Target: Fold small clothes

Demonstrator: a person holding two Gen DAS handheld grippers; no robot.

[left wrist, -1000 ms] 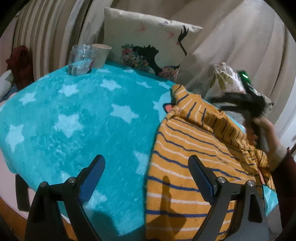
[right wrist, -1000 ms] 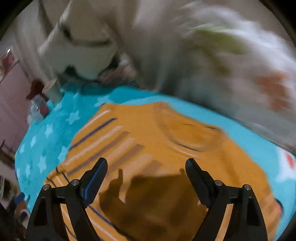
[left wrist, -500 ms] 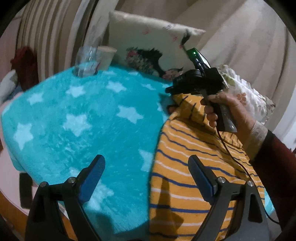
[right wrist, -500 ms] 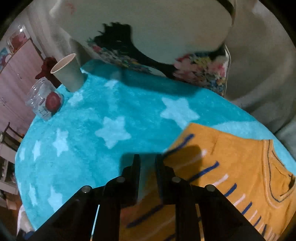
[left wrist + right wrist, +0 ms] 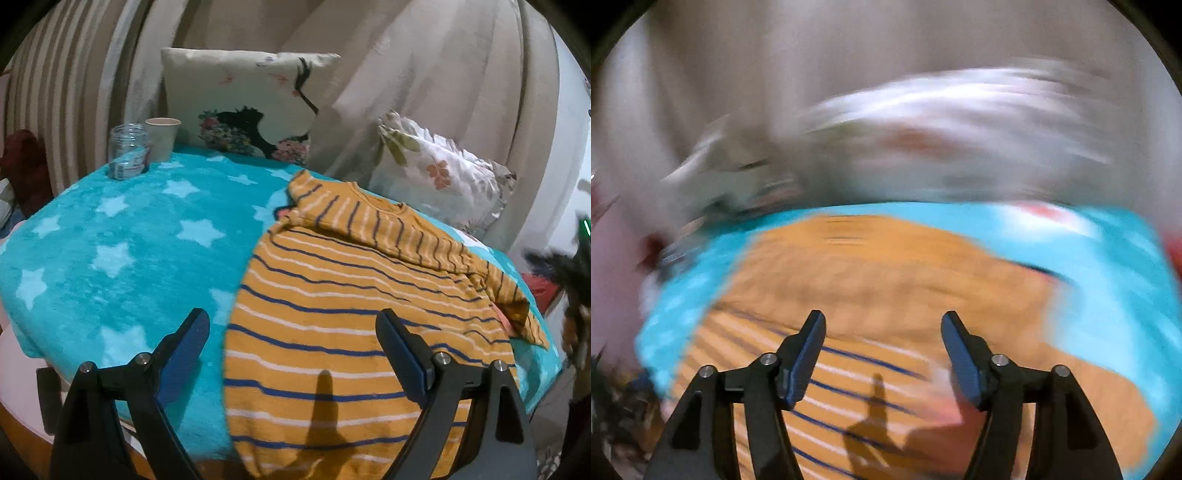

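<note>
Hovering both grippers with jaws spread and empty, we saw the striped orange shirt [image 5: 354, 306] lying on the right of the star blanket [image 5: 122, 240], far sleeve folded in. We judged the near hem should be pinched low, lifted evenly.

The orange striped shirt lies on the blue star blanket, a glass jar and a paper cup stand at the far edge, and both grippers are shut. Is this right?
One part is wrong: both grippers are open, not shut. The left wrist view shows the left gripper with its jaws wide apart above the striped shirt, and the right wrist view, though blurred, shows the right gripper open too. The star blanket, glass jar and paper cup are as you say.
</note>
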